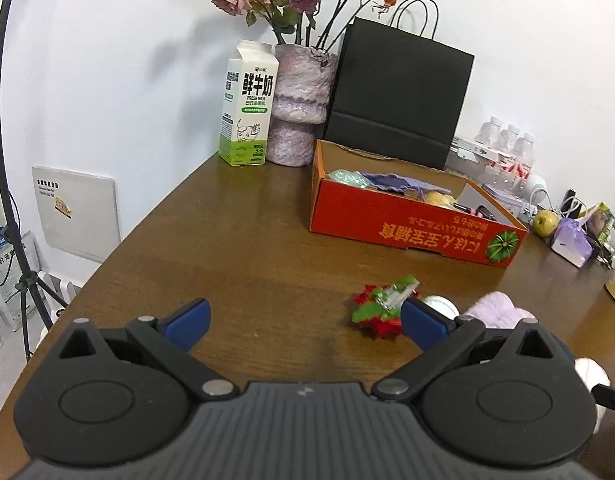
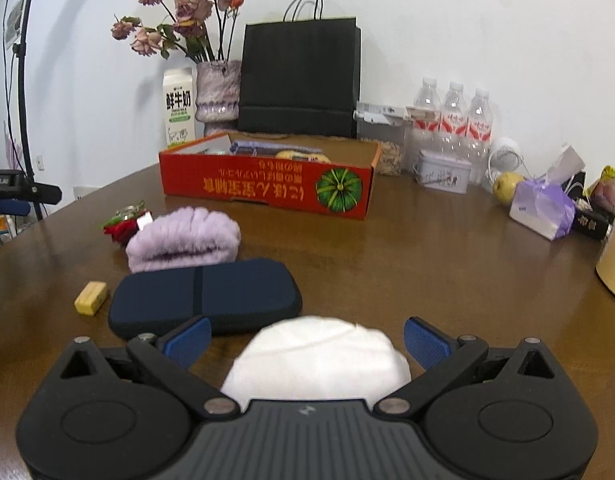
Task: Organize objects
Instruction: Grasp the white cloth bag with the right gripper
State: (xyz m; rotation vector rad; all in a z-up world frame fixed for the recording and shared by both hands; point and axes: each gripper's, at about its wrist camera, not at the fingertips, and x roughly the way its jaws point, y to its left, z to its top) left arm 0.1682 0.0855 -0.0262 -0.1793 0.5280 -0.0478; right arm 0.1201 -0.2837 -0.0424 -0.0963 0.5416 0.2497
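Left tool (image 1: 305, 322): released, jaws spread wide, nothing between them, low over the brown wooden bench (image 1: 235, 240). Its right blue pad overlaps the view of a red-and-green clip ornament (image 1: 381, 306) lying just ahead, with a white round item partly hidden behind the same pad

Right tool (image 2: 307, 340): released, jaws wide apart, straddling a white fluffy pad (image 2: 319, 356) that lies on the bench between the fingers; whether the pads touch it cannot be told

Loose items near the right tool: navy zip case (image 2: 205, 296) lying flat just ahead and left of the white pad; lilac fluffy bundle (image 2: 183, 238) just behind the case; small yellow block (image 2: 90, 298) left of the case; the red-and-green ornament beyond the lilac bundle

Orange cardboard box (image 2: 267, 188): open-topped, pumpkin print on its front wall, mid-bench; holds a purple cloth (image 2: 275, 146) and a yellow item among others

Back row by the white wall: milk carton (image 2: 179, 114), lilac vase (image 2: 219, 94) with dried roses, black paper bag (image 2: 299, 76), three water bottles (image 2: 453, 116)

Right side: grey tin (image 2: 443, 176), yellow-green fruit (image 2: 505, 188), purple-wrapped tissue pack (image 2: 541, 208)

Left edge: black light stand (image 1: 7, 160) beside the bench
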